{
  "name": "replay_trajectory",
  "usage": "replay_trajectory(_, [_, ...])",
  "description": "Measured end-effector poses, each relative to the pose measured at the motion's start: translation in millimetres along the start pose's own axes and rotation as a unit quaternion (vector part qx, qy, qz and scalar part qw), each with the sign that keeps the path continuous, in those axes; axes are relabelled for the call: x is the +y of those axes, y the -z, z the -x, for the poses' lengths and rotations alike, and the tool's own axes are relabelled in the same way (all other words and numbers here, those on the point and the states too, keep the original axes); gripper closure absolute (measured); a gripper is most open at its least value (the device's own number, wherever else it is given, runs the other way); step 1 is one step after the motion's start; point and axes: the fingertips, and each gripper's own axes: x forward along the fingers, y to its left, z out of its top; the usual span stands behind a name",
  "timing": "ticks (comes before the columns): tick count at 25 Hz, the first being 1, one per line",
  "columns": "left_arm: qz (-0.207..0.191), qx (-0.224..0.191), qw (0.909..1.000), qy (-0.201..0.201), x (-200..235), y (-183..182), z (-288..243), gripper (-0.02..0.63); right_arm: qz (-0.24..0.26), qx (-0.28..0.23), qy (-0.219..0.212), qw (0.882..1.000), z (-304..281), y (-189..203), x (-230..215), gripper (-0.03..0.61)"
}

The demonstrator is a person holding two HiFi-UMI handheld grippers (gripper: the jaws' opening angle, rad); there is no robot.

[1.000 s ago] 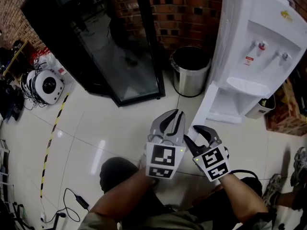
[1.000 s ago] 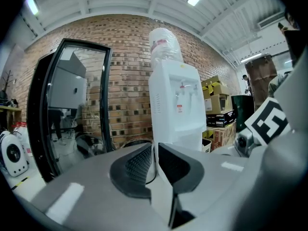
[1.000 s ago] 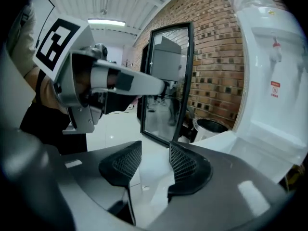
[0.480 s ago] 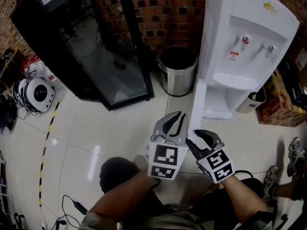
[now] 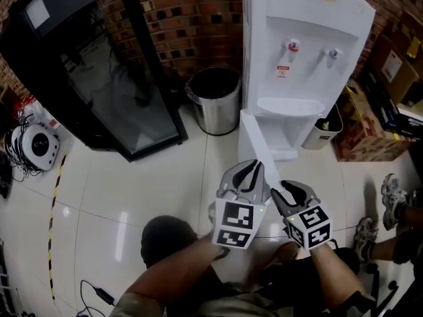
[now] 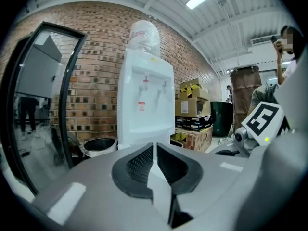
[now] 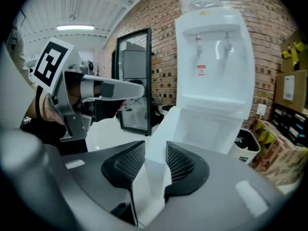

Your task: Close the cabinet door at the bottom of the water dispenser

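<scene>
The white water dispenser (image 5: 304,38) stands against the brick wall. Its bottom cabinet door (image 5: 254,134) hangs open, swung out towards me and seen almost edge-on. My left gripper (image 5: 250,166) is just left of the door's free edge, shut with only a thin sliver between its jaws (image 6: 154,153). My right gripper (image 5: 289,189) is just right of that edge. In the right gripper view its jaws (image 7: 155,153) are closing with the white door panel (image 7: 166,124) between them, and the pads do not visibly press on it.
A steel bin (image 5: 215,101) stands left of the dispenser, beside a tall black glass-door cabinet (image 5: 112,78). A small white bin (image 5: 324,127) and cardboard boxes (image 5: 370,124) sit to the right. A person's shoes (image 5: 390,197) show at the right edge.
Both grippers have moved across the floor up to the open door, which now lies between them. The right jaws have narrowed. The dispenser sits more centrally in the head view.
</scene>
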Motion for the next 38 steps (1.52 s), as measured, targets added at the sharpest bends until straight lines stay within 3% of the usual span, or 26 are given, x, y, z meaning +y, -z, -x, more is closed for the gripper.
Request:
replay_trajectory(4, [-0.018,0.006,0.9997,0.017,-27.6,7.9,-23.3,0.595,-0.030,-0.004,0.039,0.999,14.5,11.5,-45.6,0.456])
replay_trajectory(9, [-0.044,0.002,0.9987,0.026,-53.1,12.6,-50.2,0.597,-0.033,-0.004,0.042,0.999,16.6,10.2,-68.0,0.460])
replay_trajectory(18, [-0.041,-0.025,0.9979,0.044,-73.7,-2.2,-70.0,0.600,-0.045,-0.018,0.089,0.995,23.5,9.4,-114.3,0.483])
replay_trajectory(25, [-0.029,-0.015,0.9988,0.035,-60.4,1.2,-70.8,0.604,-0.041,-0.006,0.153,0.987,19.1,7.7,-152.6,0.573])
replay_trajectory(29, [-0.036,-0.006,0.9991,0.023,-47.6,4.2,-73.0,0.612,-0.067,-0.004,0.190,0.980,14.6,5.9,-183.3,0.578])
replay_trajectory(33, [-0.071,0.012,0.9972,0.021,-38.2,7.9,-92.1,0.612,-0.080,-0.019,0.214,0.973,7.7,3.5,-211.2,0.578])
replay_trajectory(38, [-0.058,0.027,0.9978,0.019,-25.7,8.8,-118.3,0.612,-0.096,-0.040,0.236,0.966,-2.1,-4.7,-245.6,0.578])
